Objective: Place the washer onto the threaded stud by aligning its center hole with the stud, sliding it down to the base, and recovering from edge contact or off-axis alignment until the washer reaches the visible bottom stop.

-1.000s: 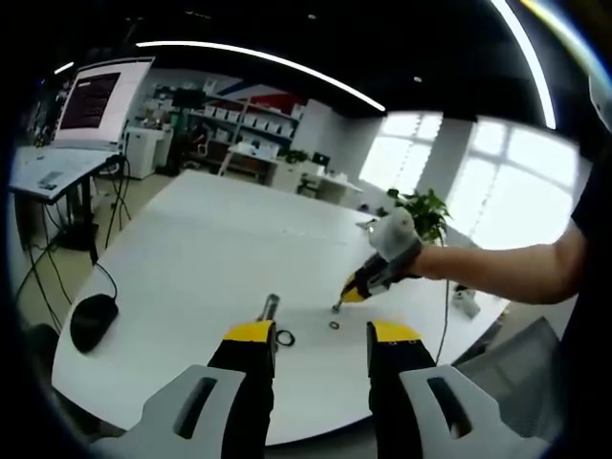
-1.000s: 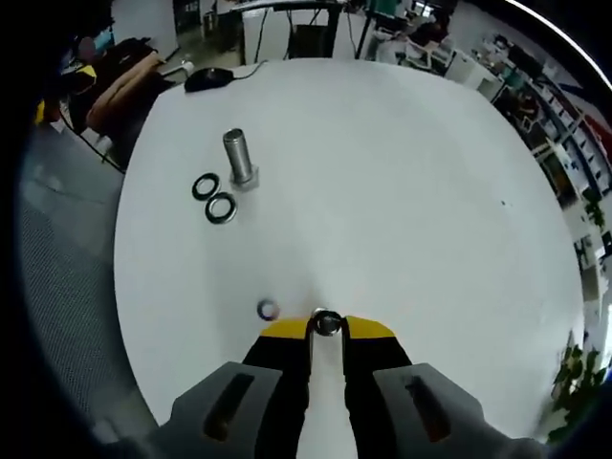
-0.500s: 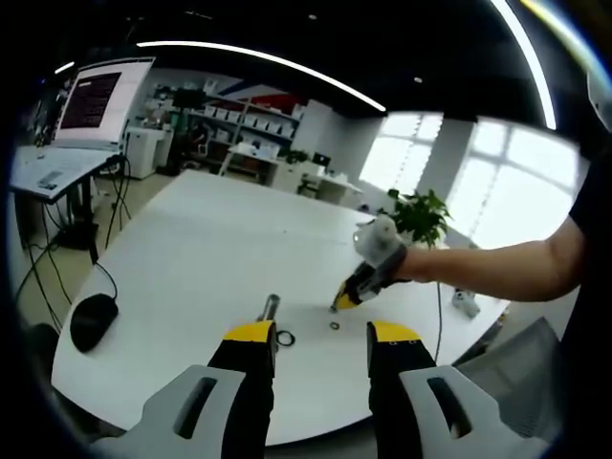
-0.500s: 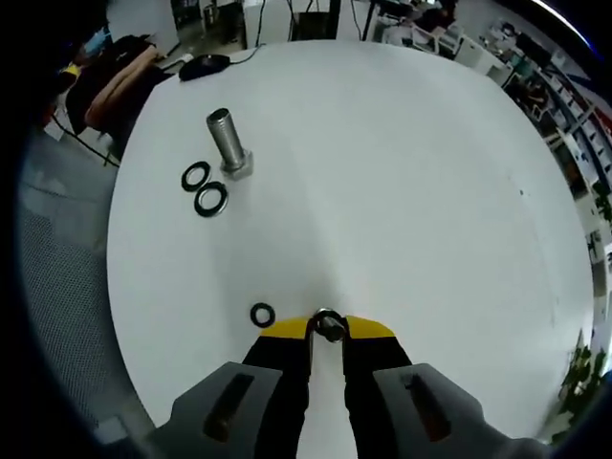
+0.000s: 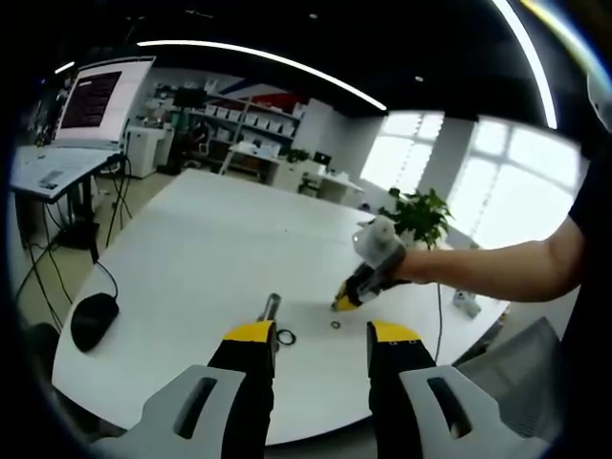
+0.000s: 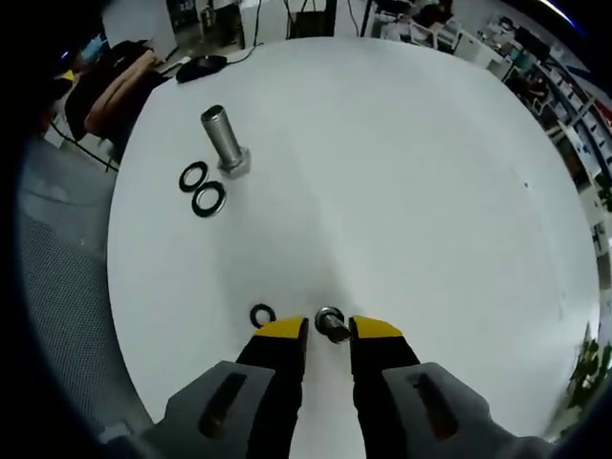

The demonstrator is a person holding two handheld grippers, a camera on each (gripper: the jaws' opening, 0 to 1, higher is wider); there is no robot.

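Hovering low over the white table (image 5: 191, 258), the left tongs (image 5: 323, 335) stand open and empty, the threaded stud (image 5: 271, 306) just beyond them. In the right gripper view, the right tongs (image 6: 328, 328) stand parted around a small washer (image 6: 330, 322), the stud (image 6: 223, 140) well apart beside two black rings (image 6: 202, 188). With the jaws this loose, the washer could slip out or tilt, causing edge contact on the stud.

Bright, even light comes from large windows (image 5: 497, 191) and curved ceiling light strips (image 5: 258, 59). The windows blow out to white glare. The white table (image 6: 382, 172) reflects strongly and shows only faint, soft shadows. Fisheye distortion bends edges; distant shelving looks soft and slightly blurred.
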